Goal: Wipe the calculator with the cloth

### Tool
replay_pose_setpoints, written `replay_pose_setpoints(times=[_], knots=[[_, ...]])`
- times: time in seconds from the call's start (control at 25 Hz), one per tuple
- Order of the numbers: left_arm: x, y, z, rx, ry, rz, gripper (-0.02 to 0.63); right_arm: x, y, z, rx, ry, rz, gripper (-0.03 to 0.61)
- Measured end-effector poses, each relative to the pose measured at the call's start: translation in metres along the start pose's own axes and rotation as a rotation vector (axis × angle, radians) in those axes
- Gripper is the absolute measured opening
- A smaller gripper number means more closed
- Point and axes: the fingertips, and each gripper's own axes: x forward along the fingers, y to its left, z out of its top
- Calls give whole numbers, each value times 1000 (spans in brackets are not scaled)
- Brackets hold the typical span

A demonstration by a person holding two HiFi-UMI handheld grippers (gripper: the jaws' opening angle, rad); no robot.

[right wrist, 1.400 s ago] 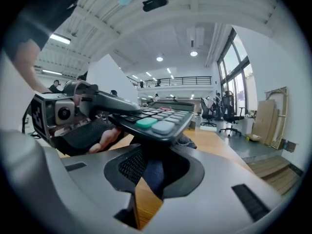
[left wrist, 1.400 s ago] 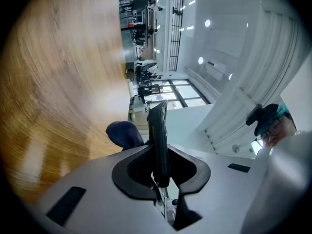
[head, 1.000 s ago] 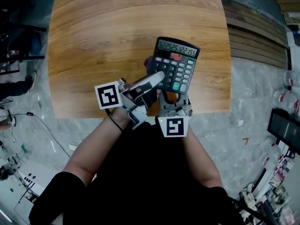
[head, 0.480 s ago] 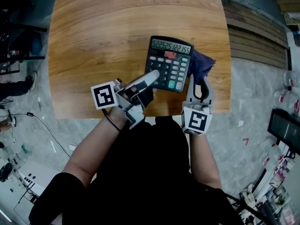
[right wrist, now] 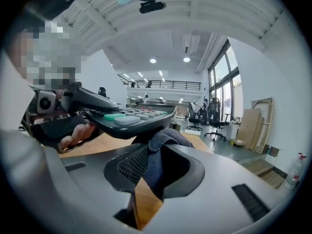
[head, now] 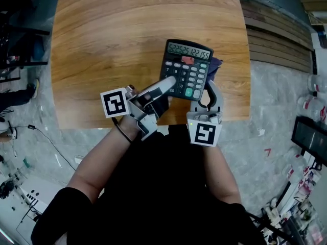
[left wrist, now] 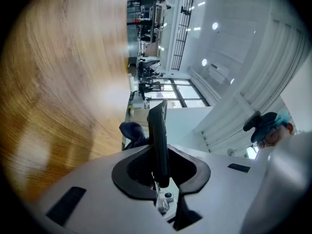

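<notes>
A black calculator (head: 188,68) with a lit display is held above the wooden table (head: 112,45). My left gripper (head: 166,83) is shut on its near left corner. The left gripper view shows the calculator (left wrist: 158,135) edge-on between the jaws. My right gripper (head: 210,88) is shut on a dark blue cloth (head: 214,65) that peeks out past the calculator's right edge. In the right gripper view the cloth (right wrist: 158,152) bunches between the jaws and touches the underside of the calculator (right wrist: 131,118).
The table's near edge runs just below both grippers. A slatted wooden platform (head: 278,40) lies to the right of the table. Bottles (head: 314,93) and a black device (head: 309,139) stand on the floor at the far right.
The right gripper swung out with the cloth from under the calculator to its right side, then came back a little leftward against the right edge. The left gripper and calculator barely moved.
</notes>
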Motion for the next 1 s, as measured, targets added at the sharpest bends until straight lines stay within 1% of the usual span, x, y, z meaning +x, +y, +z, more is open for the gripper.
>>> replay_pose_setpoints(times=[0.16, 0.28, 0.4, 0.56, 0.68, 0.76, 0.84, 1.0], knots=[[1, -1, -1, -11, 14, -9, 69, 6, 26, 11, -26, -37, 60, 77], [3, -4, -3, -12, 38, -23, 69, 6, 48, 12, -90, -13, 123, 78], [4, -7, -6, -15, 43, -33, 69, 3, 53, 14, -94, -40, 136, 78], [1, -5, -6, -22, 29, -32, 69, 1, 54, 11, -121, -35, 148, 78], [-1, -1, -2, -33, -2, -26, 69, -1, 47, 5, -112, -20, 129, 78], [-2, 0, 1, -28, -19, -20, 70, -6, 34, 1, -99, -14, 99, 78], [-2, -1, 3, -14, -31, -17, 69, -14, 13, -4, -91, -10, 55, 78], [1, -4, 1, 18, -67, -3, 69, -36, -46, -12, -92, 5, -53, 78]])
